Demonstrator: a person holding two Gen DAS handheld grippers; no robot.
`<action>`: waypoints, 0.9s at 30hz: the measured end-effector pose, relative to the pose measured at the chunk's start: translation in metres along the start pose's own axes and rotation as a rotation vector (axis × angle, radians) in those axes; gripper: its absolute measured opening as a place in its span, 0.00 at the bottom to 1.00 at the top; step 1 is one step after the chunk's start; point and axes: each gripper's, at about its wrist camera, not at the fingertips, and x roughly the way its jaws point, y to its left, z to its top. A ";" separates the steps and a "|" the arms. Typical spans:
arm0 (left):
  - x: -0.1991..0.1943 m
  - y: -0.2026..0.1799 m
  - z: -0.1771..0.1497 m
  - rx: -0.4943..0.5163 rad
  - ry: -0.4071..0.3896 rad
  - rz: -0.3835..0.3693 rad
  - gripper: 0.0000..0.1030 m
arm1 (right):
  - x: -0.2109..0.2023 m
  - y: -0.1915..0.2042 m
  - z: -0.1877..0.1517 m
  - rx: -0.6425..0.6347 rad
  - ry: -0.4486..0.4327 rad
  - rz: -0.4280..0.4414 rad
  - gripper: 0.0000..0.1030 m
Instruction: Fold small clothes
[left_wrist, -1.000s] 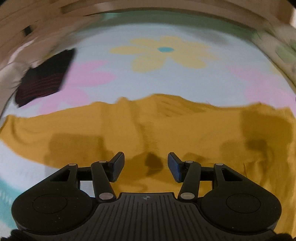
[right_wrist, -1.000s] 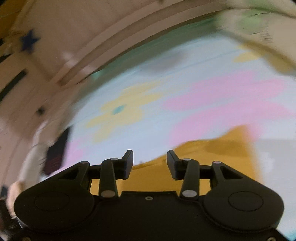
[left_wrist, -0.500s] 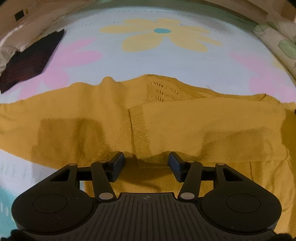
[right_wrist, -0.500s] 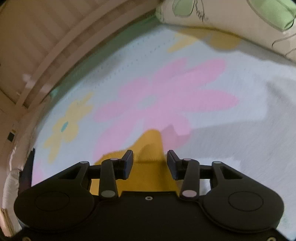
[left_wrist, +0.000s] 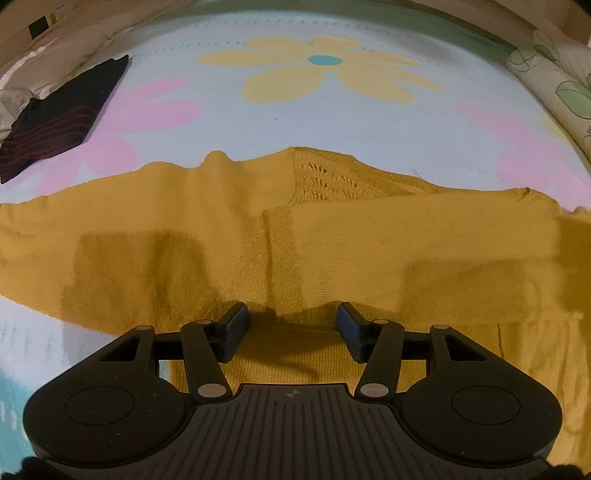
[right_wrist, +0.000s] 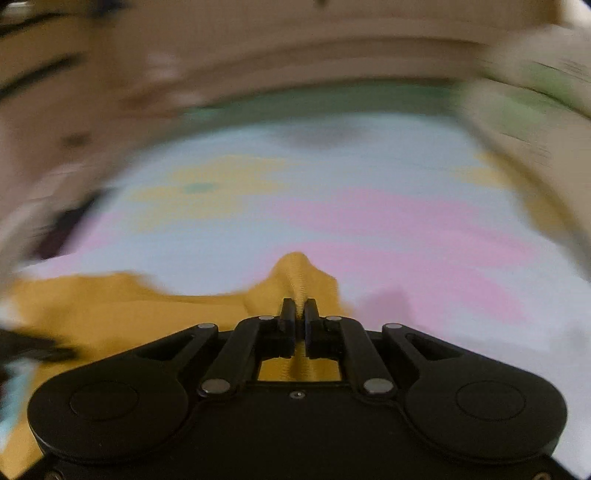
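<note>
The mustard knit garment (left_wrist: 229, 236) lies spread across the flowered blanket (left_wrist: 369, 122), one flap already folded over its right side, with an openwork panel showing at the far edge. Soft, stretchy knit, slightly rumpled.

Our right gripper (right_wrist: 299, 314) has just been closing and now pinches a ridge of the garment's corner (right_wrist: 299, 273) between its fingers; the fabric bunches into a peak above the jaws. Our left gripper (left_wrist: 291, 325) hangs released, jaws apart, straddling the near edge of the folded flap with cloth between them but no pad visibly pressing.

Risks as we judge them:
- The right pinch looks thin, only a small ridge of knit; a quick pull could slip it out.
- The right view is heavily blurred, so we cannot tell how many layers are caught. Two layers would drag the whole piece rather than fold it.
- With the left not clamped, nothing anchors the garment; it may slide on the blanket and undo the existing fold.
- Knit stretches, so the fold line may come out skewed.

A dark folded garment (left_wrist: 59, 118) lies well apart at the far left.
</note>
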 end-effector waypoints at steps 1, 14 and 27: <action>0.001 0.001 0.000 -0.002 0.001 -0.002 0.52 | 0.002 -0.009 -0.001 0.042 0.012 -0.054 0.14; 0.000 0.001 -0.001 0.001 0.000 0.000 0.52 | 0.024 -0.047 -0.004 0.312 0.017 0.081 0.49; 0.000 0.002 -0.002 -0.004 -0.006 -0.003 0.53 | 0.010 -0.028 -0.009 0.141 -0.057 0.094 0.09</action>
